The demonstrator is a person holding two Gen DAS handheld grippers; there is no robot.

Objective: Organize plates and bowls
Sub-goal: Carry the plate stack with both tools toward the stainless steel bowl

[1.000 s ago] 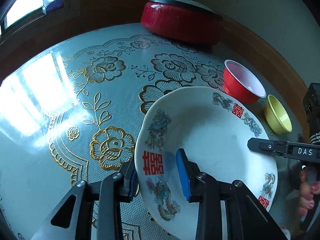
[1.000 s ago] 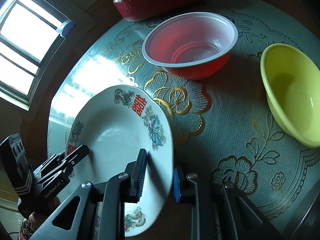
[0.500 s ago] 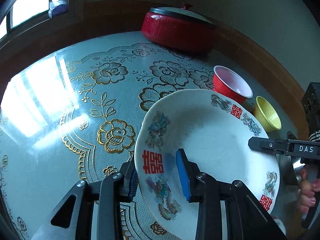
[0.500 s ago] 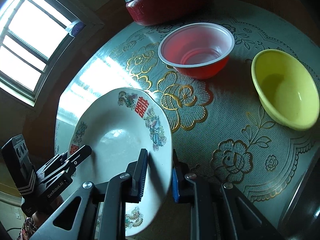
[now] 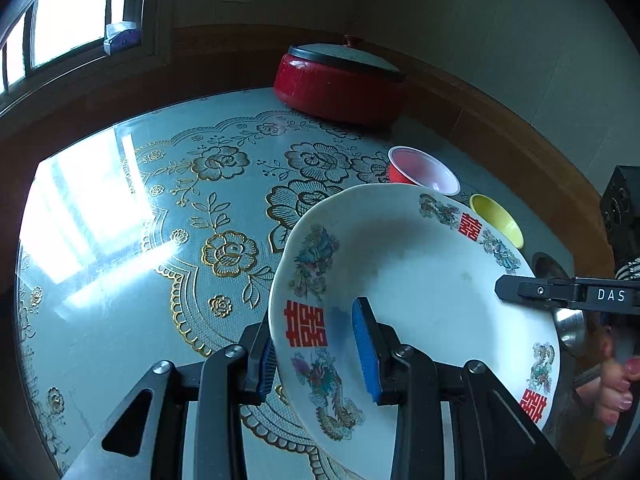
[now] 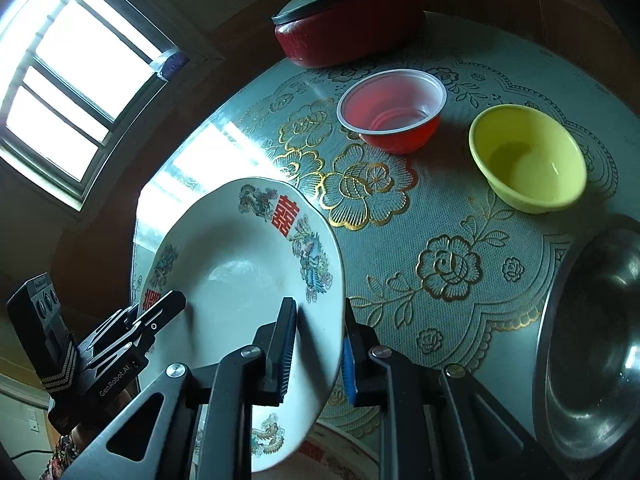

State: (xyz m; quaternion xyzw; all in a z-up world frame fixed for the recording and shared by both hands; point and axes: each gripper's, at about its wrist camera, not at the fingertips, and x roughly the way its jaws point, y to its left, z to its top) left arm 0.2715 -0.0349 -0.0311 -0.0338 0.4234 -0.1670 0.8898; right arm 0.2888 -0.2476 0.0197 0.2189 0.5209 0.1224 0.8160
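Note:
A white plate (image 5: 424, 280) with red characters and dragon prints is held above the table by both grippers. My left gripper (image 5: 316, 352) is shut on its near left rim. My right gripper (image 6: 316, 344) is shut on the opposite rim of the plate (image 6: 240, 272). The right gripper also shows in the left wrist view (image 5: 560, 294), and the left gripper in the right wrist view (image 6: 160, 312). A red plastic bowl (image 6: 392, 110) and a yellow bowl (image 6: 528, 160) stand on the table behind. A second patterned plate's rim (image 6: 340, 456) shows below the held plate.
A red lidded pot (image 5: 340, 84) stands at the table's far edge by the wall. A steel bowl (image 6: 592, 344) sits at the right. The table (image 5: 120, 240) has a glass top over a gold-flowered cloth, with a window to the left.
Both grippers have lifted the plate up and back from the table. The bowls and the pot now look smaller and farther off. The steel bowl has come into view.

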